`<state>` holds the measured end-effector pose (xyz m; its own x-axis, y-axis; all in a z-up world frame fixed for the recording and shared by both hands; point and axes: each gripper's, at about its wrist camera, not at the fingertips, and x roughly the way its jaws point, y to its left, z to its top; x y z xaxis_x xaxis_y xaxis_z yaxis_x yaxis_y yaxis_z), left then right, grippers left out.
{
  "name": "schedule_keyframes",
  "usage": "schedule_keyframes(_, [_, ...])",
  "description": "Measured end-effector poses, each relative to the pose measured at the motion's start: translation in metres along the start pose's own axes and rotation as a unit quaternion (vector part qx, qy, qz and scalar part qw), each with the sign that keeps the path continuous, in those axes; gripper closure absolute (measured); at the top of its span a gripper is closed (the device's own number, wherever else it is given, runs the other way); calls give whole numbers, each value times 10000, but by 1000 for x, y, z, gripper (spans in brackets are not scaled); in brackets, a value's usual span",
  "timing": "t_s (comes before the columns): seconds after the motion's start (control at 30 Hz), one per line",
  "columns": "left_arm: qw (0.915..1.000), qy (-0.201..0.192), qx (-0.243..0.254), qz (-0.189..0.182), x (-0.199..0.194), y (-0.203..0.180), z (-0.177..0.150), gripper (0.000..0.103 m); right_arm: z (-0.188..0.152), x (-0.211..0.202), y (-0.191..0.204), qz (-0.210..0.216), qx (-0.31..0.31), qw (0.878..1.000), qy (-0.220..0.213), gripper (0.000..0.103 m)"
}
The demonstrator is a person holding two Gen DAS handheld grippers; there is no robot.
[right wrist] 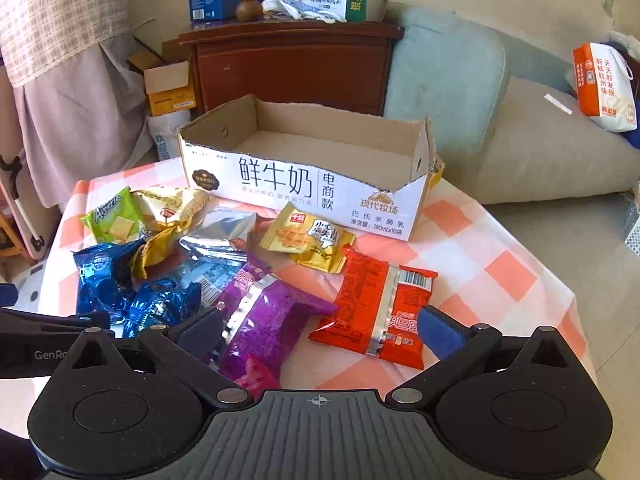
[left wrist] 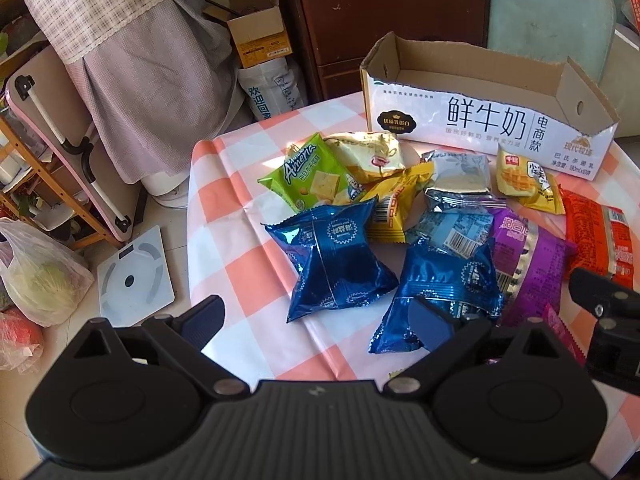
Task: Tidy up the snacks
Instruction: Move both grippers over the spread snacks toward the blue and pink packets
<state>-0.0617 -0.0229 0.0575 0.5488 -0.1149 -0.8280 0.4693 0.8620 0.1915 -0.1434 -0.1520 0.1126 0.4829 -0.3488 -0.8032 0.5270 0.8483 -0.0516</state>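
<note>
A: Both tools hang spread wide over the snack pile, holding nothing. The left gripper sits above the two blue packets near the table's left edge; the right gripper brackets the purple packet and the red packet toward the near edge.

B: And the cardboard box?

A: At the far edge, open-topped, nothing in it that I can see. The snacks lie heaped just in front of it.

B: What might go wrong?

A: The foil packets are puffy and overlap, so I'd guess a pinch could slip, or drag a neighbour along. The grippers are also close; they could bump.

B: Any difference between the views?

A: The left view shows the floor and scale beside the table. The right view shows the box's bare floor and the sofa.
</note>
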Motion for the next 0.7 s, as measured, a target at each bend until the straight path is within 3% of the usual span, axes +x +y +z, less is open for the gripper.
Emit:
schedule_keyframes(0.43, [9999, -69, 148, 44, -7, -3, -5, 5, 0, 8, 4, -285, 100, 9985, 459, 0])
schedule_keyframes(0.7, [9998, -75, 168, 55, -8, -4, -6, 5, -2, 9, 3, -321, 55, 9981, 531, 0])
